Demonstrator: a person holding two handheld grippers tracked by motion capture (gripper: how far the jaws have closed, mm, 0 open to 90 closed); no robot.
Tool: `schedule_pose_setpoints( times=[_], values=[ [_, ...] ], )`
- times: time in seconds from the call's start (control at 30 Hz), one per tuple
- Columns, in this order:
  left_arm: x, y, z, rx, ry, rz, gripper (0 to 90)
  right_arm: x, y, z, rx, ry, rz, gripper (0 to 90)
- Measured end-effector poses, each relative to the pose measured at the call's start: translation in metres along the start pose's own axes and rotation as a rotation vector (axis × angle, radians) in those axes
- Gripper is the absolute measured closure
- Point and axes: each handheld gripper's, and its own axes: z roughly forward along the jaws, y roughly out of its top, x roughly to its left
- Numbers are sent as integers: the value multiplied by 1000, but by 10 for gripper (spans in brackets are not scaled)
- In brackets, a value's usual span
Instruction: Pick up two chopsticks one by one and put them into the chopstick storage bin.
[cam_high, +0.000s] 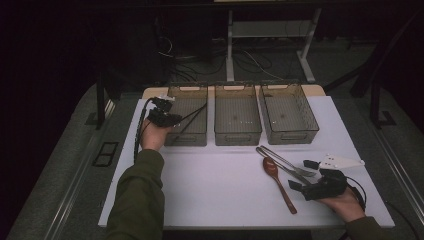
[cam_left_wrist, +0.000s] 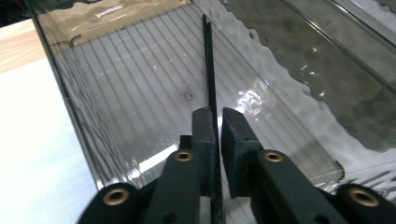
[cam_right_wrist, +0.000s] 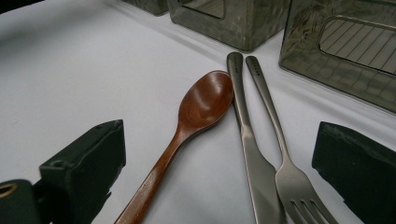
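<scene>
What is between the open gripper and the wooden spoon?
Nothing visible. The right gripper, jaws wide open, faces the wooden spoon, which lies on bare white table beside the knife and fork.

High overhead, two close claw-mounted (bins shared)

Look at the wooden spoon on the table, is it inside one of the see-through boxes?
No, the wooden spoon lies on the white table, beside the knife and fork.
</scene>
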Motion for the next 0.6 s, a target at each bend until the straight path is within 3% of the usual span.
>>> schedule_pose_setpoints(
  times=[0.23,0.6],
  values=[
    [-1,2,-8,-61,-31,9,733,0,0,1,0,-1,-5,23],
    [-22,1,-32,-193,-145,43,567,-1,0,0,-4,-1,6,23]
  ],
)
